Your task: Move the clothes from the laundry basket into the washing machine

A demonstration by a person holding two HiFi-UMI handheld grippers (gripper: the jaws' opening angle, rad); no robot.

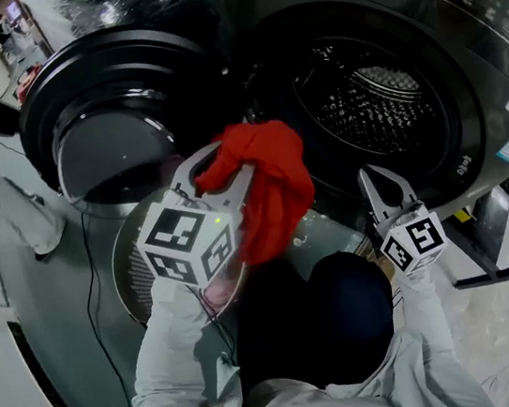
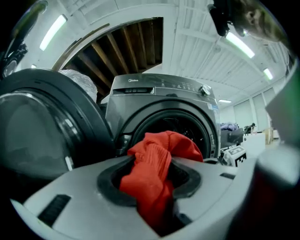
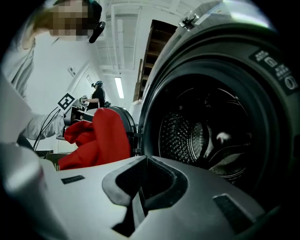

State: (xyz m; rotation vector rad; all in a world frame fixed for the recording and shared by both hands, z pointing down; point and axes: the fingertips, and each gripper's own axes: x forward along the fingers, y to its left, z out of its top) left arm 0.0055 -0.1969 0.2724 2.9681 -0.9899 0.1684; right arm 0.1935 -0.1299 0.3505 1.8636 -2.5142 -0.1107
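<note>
The dark grey front-loading washing machine (image 1: 460, 53) stands with its round door (image 1: 105, 125) swung open to the left and its perforated drum (image 1: 376, 99) exposed. My left gripper (image 1: 231, 175) hangs in front of the opening, shut on a red garment (image 1: 272, 190) that bunches over the jaws and droops below them. In the left gripper view the red garment (image 2: 152, 178) fills the gap at my left gripper (image 2: 150, 164), with the drum (image 2: 183, 126) behind it. My right gripper (image 1: 371, 180) is at the lower right rim of the opening, shut with nothing in it (image 3: 143, 159).
A ribbed round basket (image 1: 135, 280) sits on the floor under my left arm, with a dark heap (image 1: 342, 313) beside it. A thin cable (image 1: 93, 298) trails over the floor at the left. Another person (image 3: 98, 93) stands far back in the room.
</note>
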